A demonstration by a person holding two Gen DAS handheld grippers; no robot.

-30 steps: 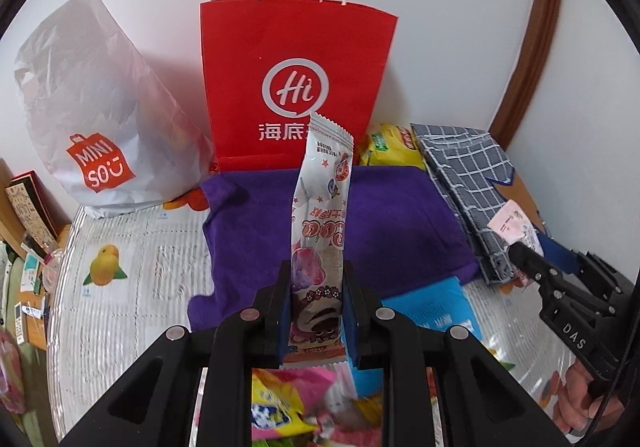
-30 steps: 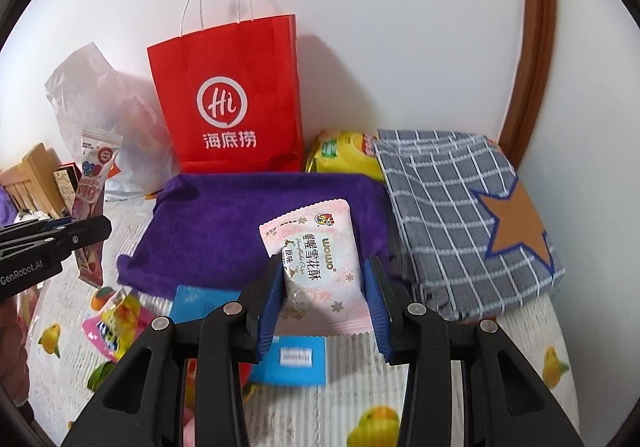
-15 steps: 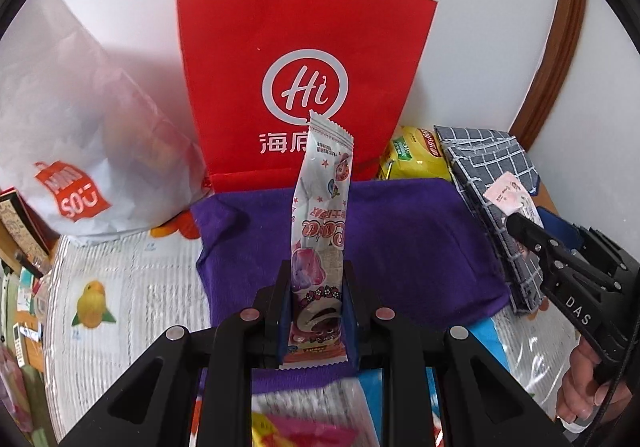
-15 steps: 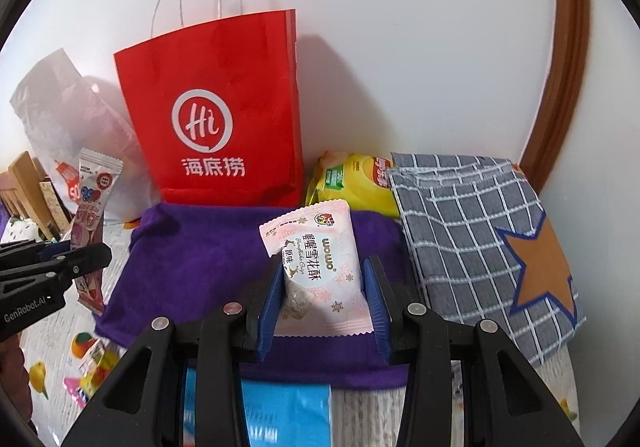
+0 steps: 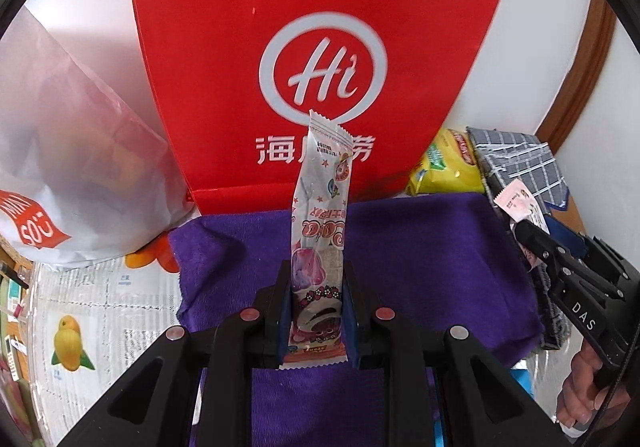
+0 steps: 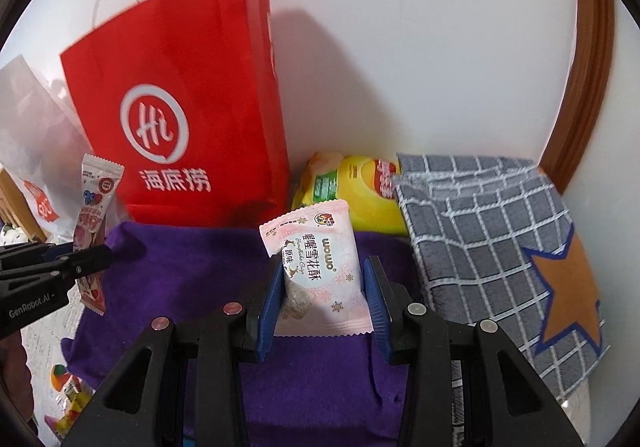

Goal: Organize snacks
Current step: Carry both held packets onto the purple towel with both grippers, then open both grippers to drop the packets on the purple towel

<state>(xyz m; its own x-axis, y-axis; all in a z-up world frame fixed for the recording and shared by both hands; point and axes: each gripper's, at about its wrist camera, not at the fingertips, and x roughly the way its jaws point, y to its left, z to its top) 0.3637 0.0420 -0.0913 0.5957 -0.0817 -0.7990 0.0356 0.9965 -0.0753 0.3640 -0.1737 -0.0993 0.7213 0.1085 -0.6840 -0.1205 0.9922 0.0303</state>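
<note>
My left gripper (image 5: 316, 311) is shut on a long white and pink snack bar packet (image 5: 320, 231), held upright above the purple towel (image 5: 420, 259), close in front of the red paper bag (image 5: 320, 59). My right gripper (image 6: 322, 299) is shut on a pink snowflake crisp packet (image 6: 320, 271), also over the purple towel (image 6: 192, 271). The right wrist view shows the left gripper (image 6: 86, 259) with its packet (image 6: 94, 223) at the left. The left wrist view shows the right gripper (image 5: 540, 243) with its pink packet (image 5: 520, 203) at the right.
A white MINISO plastic bag (image 5: 68, 159) stands left of the red bag (image 6: 180, 107). A yellow chip bag (image 6: 360, 191) and a grey checked cloth with an orange star (image 6: 500, 239) lie right. A fruit-print table cover (image 5: 80, 319) and loose snacks (image 6: 68, 403) are at lower left.
Both grippers have moved forward toward the red bag and the wall, each still holding its packet. The blue packet and loose snacks near the front have dropped out of view.
</note>
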